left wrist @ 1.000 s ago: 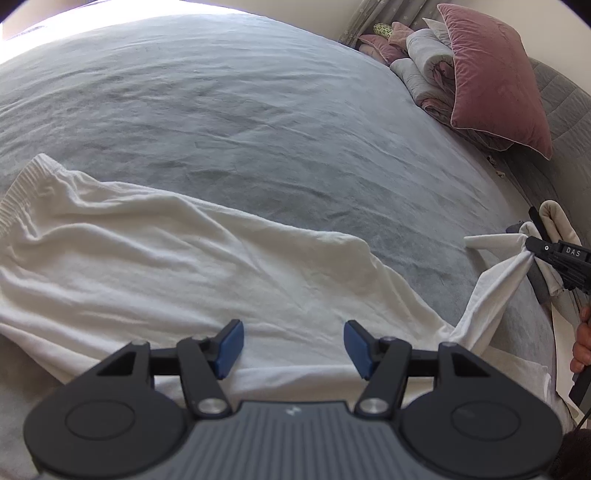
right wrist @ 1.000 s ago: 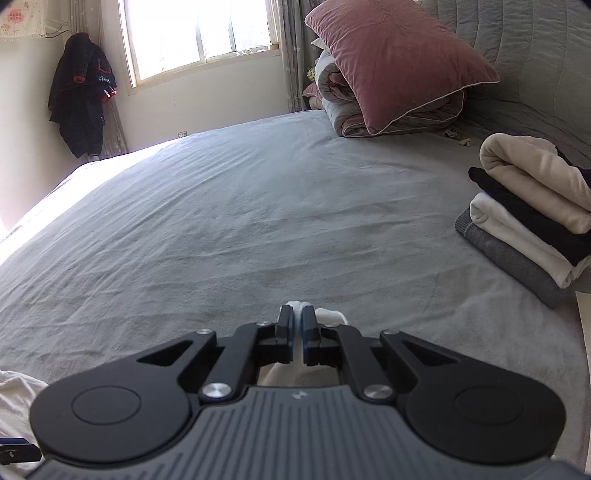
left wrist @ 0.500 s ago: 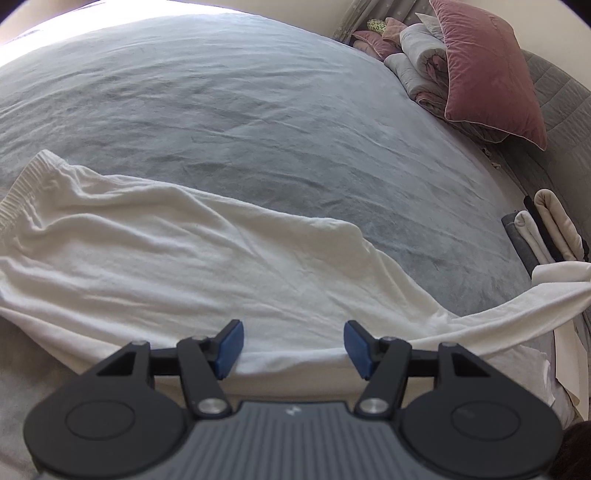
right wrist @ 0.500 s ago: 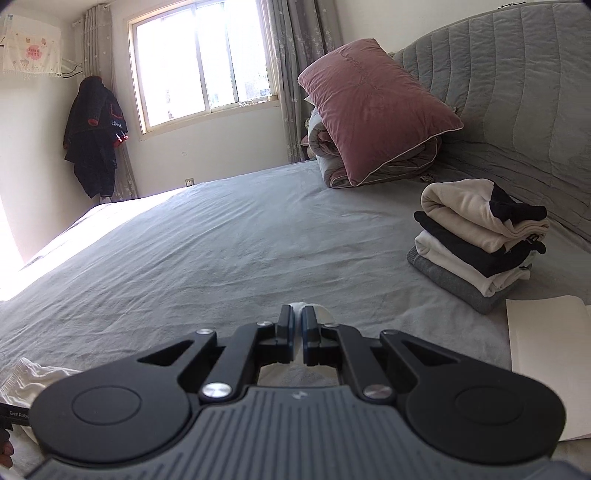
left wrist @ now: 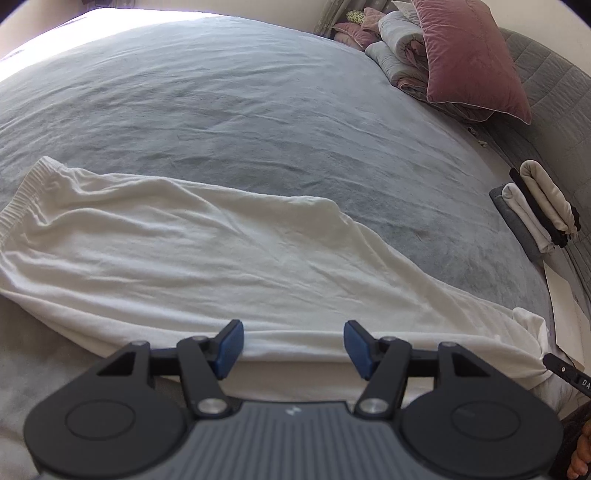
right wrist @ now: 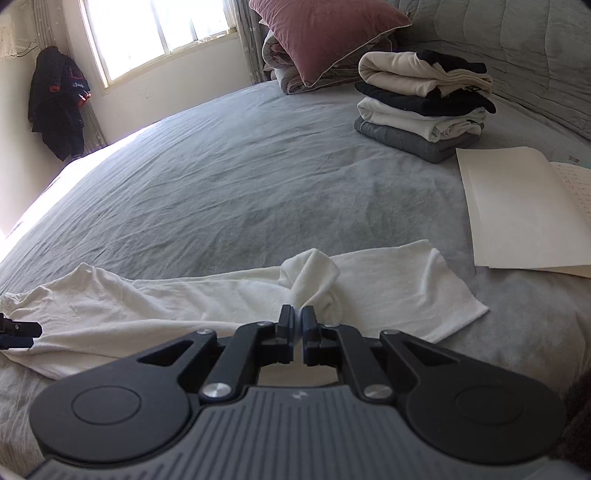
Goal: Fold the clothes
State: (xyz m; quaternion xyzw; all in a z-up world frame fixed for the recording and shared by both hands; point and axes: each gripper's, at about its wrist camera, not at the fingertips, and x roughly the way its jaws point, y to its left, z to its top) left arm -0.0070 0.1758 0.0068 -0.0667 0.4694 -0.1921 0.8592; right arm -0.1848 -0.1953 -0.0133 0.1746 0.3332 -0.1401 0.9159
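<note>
Surroundings: stack of folded clothes [right wrist: 421,107] and pink pillow [right wrist: 325,33] far across grey bed [right wrist: 229,177]; open notebook [right wrist: 524,210] near garment's right end.
Garment: white garment [left wrist: 192,251] spread flat along bed's near edge.
Left hand-held gripper [left wrist: 293,349]: spread wide, over near hem.
Right hand-held gripper [right wrist: 299,325]: pinching bunched right end of cloth.

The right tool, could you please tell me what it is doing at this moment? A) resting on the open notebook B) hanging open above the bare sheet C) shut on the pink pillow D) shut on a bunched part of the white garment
D: in the right wrist view the right tool has its fingers closed together, with a bunch of the white garment pinched between them.
</note>
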